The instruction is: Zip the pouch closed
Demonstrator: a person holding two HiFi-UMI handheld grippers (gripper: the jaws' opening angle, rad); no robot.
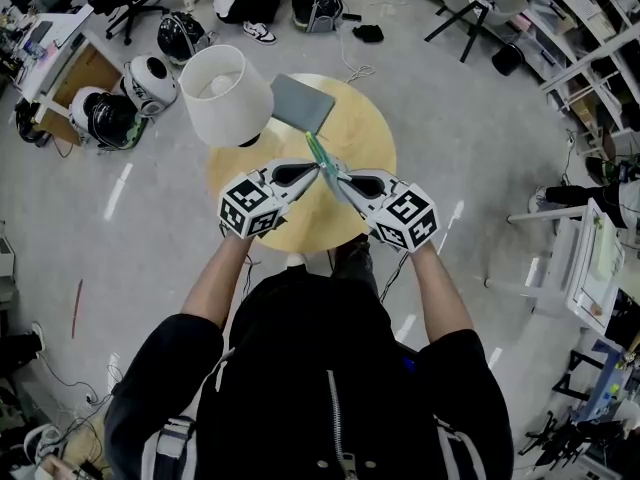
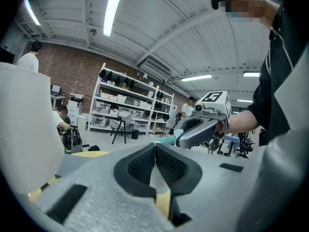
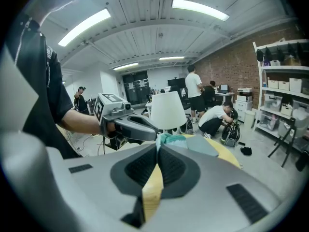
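I have both grippers meeting over the round pale-wood counter (image 1: 372, 143), with the slim green fabric pouch (image 1: 318, 152) held between them. My left gripper (image 1: 314, 172) has its fingers pressed shut on the pouch, and my right gripper (image 1: 341, 179) pinches it from the opposite side. A white lampshade (image 1: 226, 93) stands at the counter's far-left edge, beside 1 flat grey rectangular pad (image 1: 302, 102).
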